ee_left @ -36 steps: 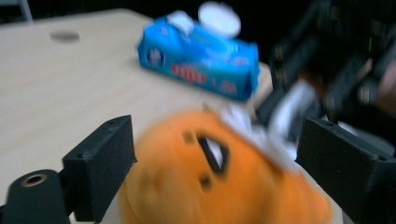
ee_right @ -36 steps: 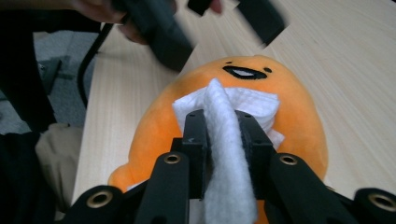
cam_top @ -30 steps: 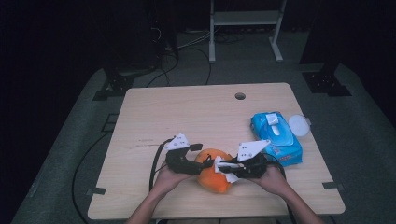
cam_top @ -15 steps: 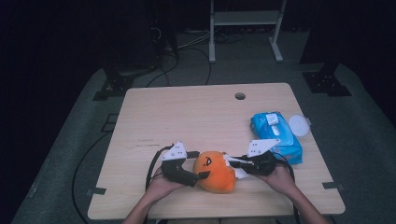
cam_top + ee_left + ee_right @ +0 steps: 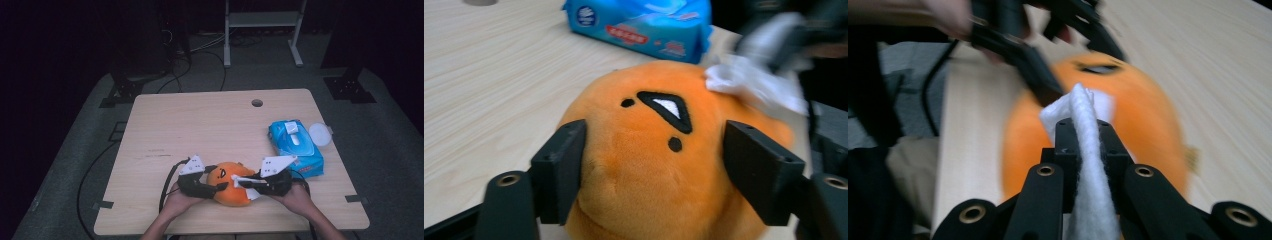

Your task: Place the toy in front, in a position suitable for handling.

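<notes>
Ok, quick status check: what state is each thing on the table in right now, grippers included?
Plush: on the table, gripped between the left jaws.
Wipe: pinched in the right jaws, touching the plush.
Wipes pack: flat on the table; flap state unclear.
White lid: lying beside the pack.
Left gripper: shut on the plush.
Right gripper: shut on the wipe.

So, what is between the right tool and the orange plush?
A white wipe, pinched in the right tool, lies against the plush. The right gripper view shows it best.
</notes>
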`<state>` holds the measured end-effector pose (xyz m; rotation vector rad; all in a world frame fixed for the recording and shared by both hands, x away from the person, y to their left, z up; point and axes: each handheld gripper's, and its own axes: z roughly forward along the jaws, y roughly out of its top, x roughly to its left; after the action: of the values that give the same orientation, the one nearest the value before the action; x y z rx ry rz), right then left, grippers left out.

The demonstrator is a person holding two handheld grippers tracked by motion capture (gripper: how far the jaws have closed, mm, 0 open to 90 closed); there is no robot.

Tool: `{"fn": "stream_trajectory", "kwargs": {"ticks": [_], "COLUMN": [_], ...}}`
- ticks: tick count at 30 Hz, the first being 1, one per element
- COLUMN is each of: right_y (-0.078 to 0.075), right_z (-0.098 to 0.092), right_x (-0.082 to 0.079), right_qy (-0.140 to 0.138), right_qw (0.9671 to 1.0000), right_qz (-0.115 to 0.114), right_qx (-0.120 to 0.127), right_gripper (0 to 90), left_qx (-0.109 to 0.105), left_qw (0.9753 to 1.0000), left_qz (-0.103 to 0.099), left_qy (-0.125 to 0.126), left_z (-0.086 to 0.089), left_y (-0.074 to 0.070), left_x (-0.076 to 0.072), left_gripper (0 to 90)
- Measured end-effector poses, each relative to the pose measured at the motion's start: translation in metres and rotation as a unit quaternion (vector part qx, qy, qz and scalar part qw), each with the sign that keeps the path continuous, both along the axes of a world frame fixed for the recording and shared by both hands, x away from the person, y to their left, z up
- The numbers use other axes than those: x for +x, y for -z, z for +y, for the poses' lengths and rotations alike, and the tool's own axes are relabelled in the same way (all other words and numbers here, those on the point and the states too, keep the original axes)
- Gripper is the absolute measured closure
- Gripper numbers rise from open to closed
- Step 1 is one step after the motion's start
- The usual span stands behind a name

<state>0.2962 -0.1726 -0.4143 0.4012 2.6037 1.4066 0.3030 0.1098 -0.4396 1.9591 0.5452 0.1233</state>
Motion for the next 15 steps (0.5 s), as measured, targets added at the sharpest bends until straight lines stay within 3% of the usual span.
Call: {"fn": "stream_trajectory", "kwargs": {"ticks": [2, 4, 5, 7, 10, 13, 15], "right_y": [0.006, 0.007, 0.008, 0.007, 0.003, 0.002, 0.002], "right_z": [-0.015, -0.019, -0.020, -0.018, -0.004, 0.007, 0.008], "right_x": [0.007, 0.007, 0.006, 0.000, -0.016, -0.024, -0.025], "right_qy": [0.029, 0.032, 0.034, 0.033, 0.008, -0.014, -0.015], "right_qw": [0.9995, 0.9994, 0.9993, 0.9994, 0.9999, 0.9998, 0.9997], "right_qz": [0.009, 0.010, 0.011, 0.006, -0.008, -0.015, -0.021], "right_qx": [0.006, 0.006, 0.007, 0.004, 0.005, 0.004, -0.002], "right_gripper": [82.5, 82.5, 82.5, 82.5, 82.6, 82.6, 82.6], "left_qx": [-0.013, -0.012, -0.007, 0.011, 0.019, 0.013, 0.010], "left_qw": [0.9989, 0.9988, 0.9990, 0.9993, 0.9997, 0.9999, 0.9999], "left_qz": [0.011, 0.009, 0.007, -0.012, -0.006, 0.004, 0.009], "left_qy": [0.043, 0.047, 0.044, 0.033, 0.015, 0.002, -0.004], "left_z": [0.004, 0.004, 0.004, 0.004, 0.000, -0.001, -0.001], "left_y": [0.000, -0.001, -0.001, 0.000, -0.001, 0.000, 0.000], "left_x": [-0.002, -0.003, -0.003, -0.005, -0.002, 0.000, 0.001], "left_gripper": [19.0, 19.1, 20.0, 30.8, 37.1, 37.2, 37.2]}}
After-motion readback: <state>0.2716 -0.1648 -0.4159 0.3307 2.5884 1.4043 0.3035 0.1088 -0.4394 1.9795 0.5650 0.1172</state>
